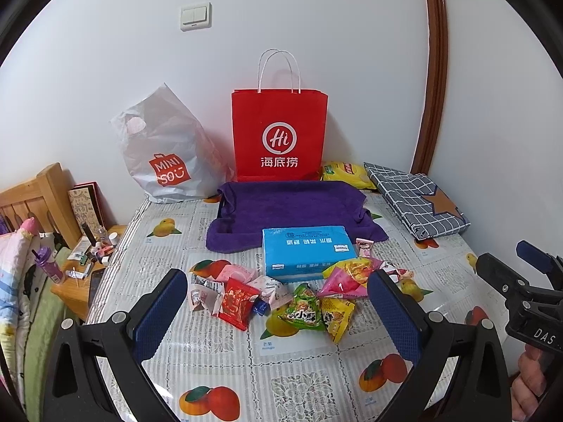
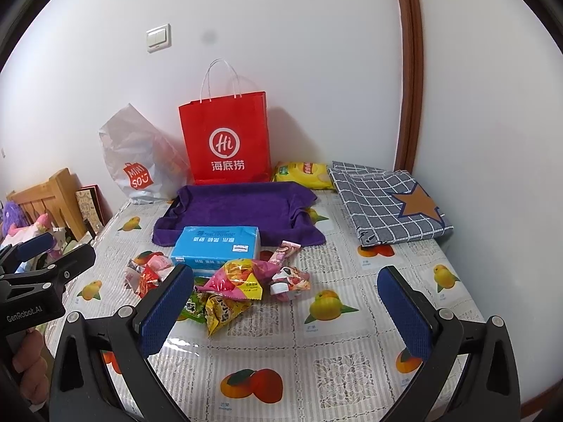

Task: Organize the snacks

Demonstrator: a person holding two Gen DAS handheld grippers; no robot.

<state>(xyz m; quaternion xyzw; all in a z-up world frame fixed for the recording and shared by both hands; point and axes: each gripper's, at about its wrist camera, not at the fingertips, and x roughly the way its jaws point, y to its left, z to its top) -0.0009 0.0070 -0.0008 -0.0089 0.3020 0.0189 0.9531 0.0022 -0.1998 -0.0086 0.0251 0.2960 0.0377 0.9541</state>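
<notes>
Now both claws, the left gripper and right gripper, are wide open and hold nothing. The small shiny snack packets lie heaped before the blue tissue pack. Best pinch one packet at a time.

Green snack packet behind left finger.
</notes>
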